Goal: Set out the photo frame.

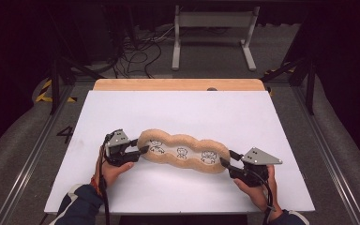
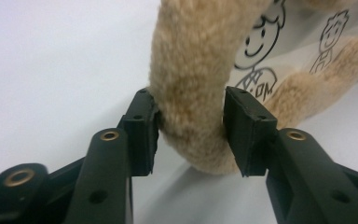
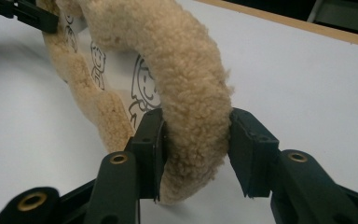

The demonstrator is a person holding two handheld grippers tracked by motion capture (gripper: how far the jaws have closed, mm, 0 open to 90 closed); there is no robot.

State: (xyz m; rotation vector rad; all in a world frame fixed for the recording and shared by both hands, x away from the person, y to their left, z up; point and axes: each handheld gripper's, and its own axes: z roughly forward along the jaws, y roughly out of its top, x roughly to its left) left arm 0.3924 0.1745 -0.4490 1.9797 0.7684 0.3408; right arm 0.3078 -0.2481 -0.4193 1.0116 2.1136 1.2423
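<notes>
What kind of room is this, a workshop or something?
Probably a lab recording bench: a white table board inside a metal rail frame, loose cables on the floor, hazard tape, dark surroundings.

Dark blue sleeves, white cuff trim; black left gripper (image 1: 139, 151) and right gripper (image 1: 226, 159), grey triangular plates, brass rivets.

Your high view looks forward and down over the whole white table (image 1: 183, 112). Your left gripper view sits close behind its jaws, facing the fleece cushion (image 2: 191, 93) pinched between them. Your right gripper view does likewise at the opposite end. All three share that cushion and the tabletop beyond the jaws.
</notes>
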